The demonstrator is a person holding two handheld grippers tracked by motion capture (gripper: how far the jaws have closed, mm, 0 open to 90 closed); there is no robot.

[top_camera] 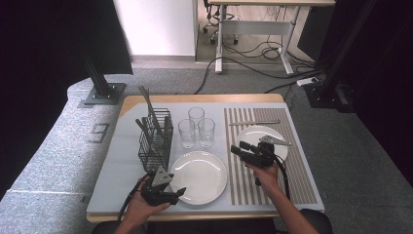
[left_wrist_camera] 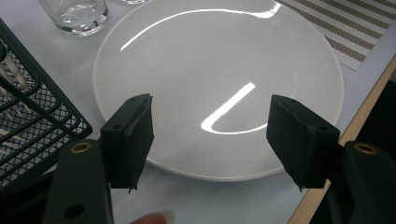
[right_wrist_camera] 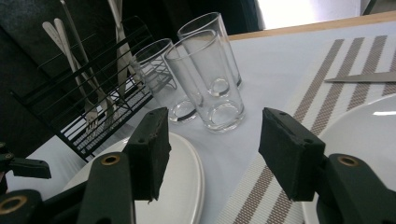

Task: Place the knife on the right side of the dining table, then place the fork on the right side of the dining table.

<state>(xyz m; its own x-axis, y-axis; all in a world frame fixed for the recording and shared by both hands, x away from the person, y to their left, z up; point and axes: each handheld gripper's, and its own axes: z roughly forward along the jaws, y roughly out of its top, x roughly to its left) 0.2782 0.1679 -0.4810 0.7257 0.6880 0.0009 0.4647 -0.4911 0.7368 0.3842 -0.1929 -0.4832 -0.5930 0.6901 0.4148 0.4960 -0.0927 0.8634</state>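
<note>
Grey carpet surrounds the table (top_camera: 112,180); no writing is legible. Left gripper (left_wrist_camera: 210,135) hovers released over the plate (left_wrist_camera: 219,70); right gripper (right_wrist_camera: 212,154), also released, faces the glasses (right_wrist_camera: 205,74).

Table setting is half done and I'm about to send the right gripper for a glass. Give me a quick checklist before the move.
1. Right gripper open and empty: ok.
2. Left gripper open and empty, at the rim of the near plate: ok.
3. Three glasses upright: ok, but they stand close together; whether a jaw fits between them: cannot tell.
4. Far plate on the striped mat: ok.
5. Knife on the mat beyond that plate: ok.
6. Cutlery basket upright beside the glasses: ok.
</note>
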